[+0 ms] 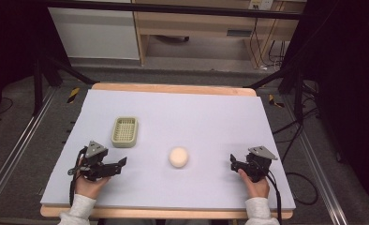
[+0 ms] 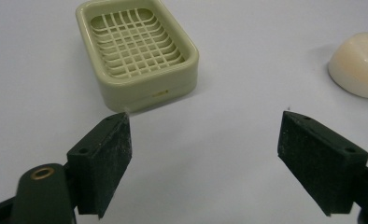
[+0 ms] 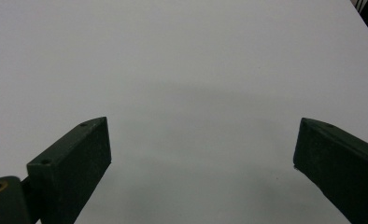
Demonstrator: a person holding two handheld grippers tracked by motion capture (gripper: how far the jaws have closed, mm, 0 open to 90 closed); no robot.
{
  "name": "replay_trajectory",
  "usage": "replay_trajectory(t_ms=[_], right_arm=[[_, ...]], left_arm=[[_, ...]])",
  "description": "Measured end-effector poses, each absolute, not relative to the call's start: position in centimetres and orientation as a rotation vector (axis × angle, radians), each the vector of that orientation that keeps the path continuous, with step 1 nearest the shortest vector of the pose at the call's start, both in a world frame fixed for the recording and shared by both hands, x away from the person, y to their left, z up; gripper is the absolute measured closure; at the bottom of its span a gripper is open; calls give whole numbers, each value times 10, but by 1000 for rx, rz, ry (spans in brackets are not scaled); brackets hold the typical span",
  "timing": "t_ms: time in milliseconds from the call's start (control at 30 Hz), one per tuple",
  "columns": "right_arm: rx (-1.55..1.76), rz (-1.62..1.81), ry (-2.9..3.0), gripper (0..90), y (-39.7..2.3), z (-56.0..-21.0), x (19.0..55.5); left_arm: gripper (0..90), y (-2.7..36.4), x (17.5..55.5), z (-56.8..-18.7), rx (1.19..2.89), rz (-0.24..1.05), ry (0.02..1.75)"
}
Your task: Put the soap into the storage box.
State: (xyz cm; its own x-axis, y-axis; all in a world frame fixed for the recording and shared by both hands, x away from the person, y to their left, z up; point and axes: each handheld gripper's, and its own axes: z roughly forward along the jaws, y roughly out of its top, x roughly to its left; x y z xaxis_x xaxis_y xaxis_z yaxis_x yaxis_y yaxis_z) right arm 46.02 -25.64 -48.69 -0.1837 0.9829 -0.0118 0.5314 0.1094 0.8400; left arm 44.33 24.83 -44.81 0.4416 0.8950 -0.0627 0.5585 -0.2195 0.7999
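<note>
Black jaws of the left claw (image 2: 205, 158) stand wide apart with nothing between them, low over the pale worktop (image 1: 210, 117). Just beyond its left jaw sits the green soap dish (image 2: 138, 49), upright and empty, its grid floor bare. Off past the right jaw, well apart from the dish, lies the cream soap (image 2: 359, 65), resting on the worktop. From above, the soap (image 1: 178, 157) lies between the two claws, nearer the left one (image 1: 119, 165). Held at the worktop's right side, the right claw (image 3: 201, 168) also gapes, over bare surface.
</note>
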Motion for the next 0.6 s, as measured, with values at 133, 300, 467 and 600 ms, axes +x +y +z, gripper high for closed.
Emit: replay_trajectory(t_ms=[133, 300, 467, 600], right_arm=[[1477, 961, 1792, 45, -256, -487, 460], [1477, 959, 1793, 45, -256, -487, 461], [1481, 961, 1796, 45, -256, -487, 461], [1480, 961, 1798, 46, -256, -487, 461]], left_arm=[[171, 244, 443, -447, 1906, 538, 1221], [171, 239, 443, -446, 1909, 533, 1206], [171, 234, 444, -444, 1914, 527, 1185], [171, 233, 444, -442, 1917, 529, 1174]])
